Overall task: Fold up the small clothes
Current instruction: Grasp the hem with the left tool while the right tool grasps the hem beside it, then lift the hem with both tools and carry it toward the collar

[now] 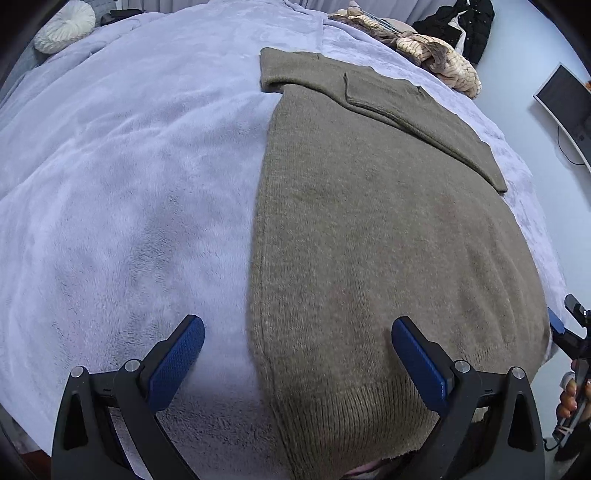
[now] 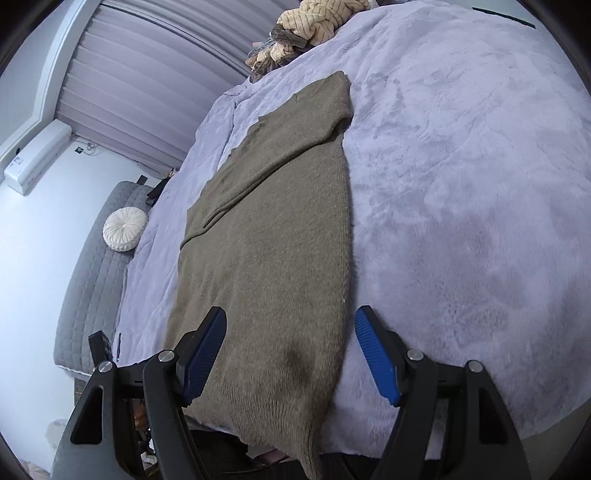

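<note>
An olive-brown knitted sweater (image 1: 369,229) lies flat on the lavender fleece blanket (image 1: 129,184), folded into a long strip with a sleeve laid across its far end. My left gripper (image 1: 299,332) is open above the hem end, the sweater's left edge running between its blue pads (image 1: 177,362). In the right wrist view the same sweater (image 2: 273,240) stretches away from me. My right gripper (image 2: 291,317) is open over the near hem, its pads clear of the knit and the sweater's right edge between them. At the left wrist view's right edge a hand (image 1: 570,395) holds the right gripper (image 1: 569,332).
A pile of beige striped clothes (image 2: 321,18) sits at the bed's far end, beside a black jacket (image 1: 465,26). A round white cushion (image 2: 123,229) rests by a grey quilted panel (image 2: 92,277). A monitor (image 1: 565,103) stands on the pale floor.
</note>
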`<state>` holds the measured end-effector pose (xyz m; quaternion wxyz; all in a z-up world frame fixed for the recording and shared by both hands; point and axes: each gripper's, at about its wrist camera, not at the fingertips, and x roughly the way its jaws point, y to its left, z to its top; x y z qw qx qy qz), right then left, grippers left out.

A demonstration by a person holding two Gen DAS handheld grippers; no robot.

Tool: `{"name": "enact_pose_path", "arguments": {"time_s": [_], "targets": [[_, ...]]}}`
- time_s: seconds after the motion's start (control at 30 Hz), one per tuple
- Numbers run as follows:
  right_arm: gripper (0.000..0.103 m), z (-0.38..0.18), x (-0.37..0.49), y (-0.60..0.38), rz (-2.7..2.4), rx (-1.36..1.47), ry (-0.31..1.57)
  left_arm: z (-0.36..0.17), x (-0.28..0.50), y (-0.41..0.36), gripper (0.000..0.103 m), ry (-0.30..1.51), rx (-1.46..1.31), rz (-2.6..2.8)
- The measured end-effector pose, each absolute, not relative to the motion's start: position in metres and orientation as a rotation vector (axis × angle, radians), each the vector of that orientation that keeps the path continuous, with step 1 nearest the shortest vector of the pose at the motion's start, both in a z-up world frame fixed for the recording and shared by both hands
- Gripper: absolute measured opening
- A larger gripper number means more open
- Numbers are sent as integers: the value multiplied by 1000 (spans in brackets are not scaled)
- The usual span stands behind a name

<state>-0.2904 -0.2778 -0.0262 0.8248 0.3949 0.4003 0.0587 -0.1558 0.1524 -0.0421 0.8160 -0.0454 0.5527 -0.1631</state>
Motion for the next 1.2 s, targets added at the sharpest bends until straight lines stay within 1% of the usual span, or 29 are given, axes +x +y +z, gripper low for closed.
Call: {"name": "enact_pose_path", "arguments": {"time_s": [0.23,0.37,0.5,0.53,0.57,0.6,0.63,0.67,0.7,0.73,0.77,0.8,0.93,1.13,1.2], "targets": [[75,-41,-318,-265,231,907,852,-30,-180,137,102,1173,-99,-554],[75,-51,-322,-250,310,934,874,-30,-187,129,102,1176,-71,-567],[76,-54,-318,-233,376,942,876,-27,-186,132,101,1178,-116,-567],[76,-54,-318,-230,398,952,870,-27,-185,134,98,1179,-130,-568],[76,-54,-317,-229,413,963,865,-26,-185,136,92,1178,-138,-559],[75,-55,-314,-228,417,970,865,-26,-185,138,83,1179,-140,-552],[68,-56,-314,-228,421,979,864,-26,-185,141,76,1180,-137,-540],[62,-57,-314,-228,424,988,860,-27,-185,144,62,1183,-126,-524],[45,-58,-314,-229,421,994,859,-28,-185,146,49,1187,-111,-507],[25,-59,-315,-229,405,994,866,-28,-184,149,42,1187,-105,-497],[18,-60,-315,-230,395,990,871,-28,-183,153,30,1188,-107,-487],[13,-60,-316,-231,395,988,868,-26,-182,159,22,1192,-122,-483],[12,-50,-316,-232,469,1010,819,-19,-176,176,21,1197,-259,-541],[12,-31,-300,-232,531,1011,784,-10,-174,170,21,1169,-273,-576],[12,-27,-296,-234,552,1039,761,-2,-172,168,19,1145,-295,-600]]}}
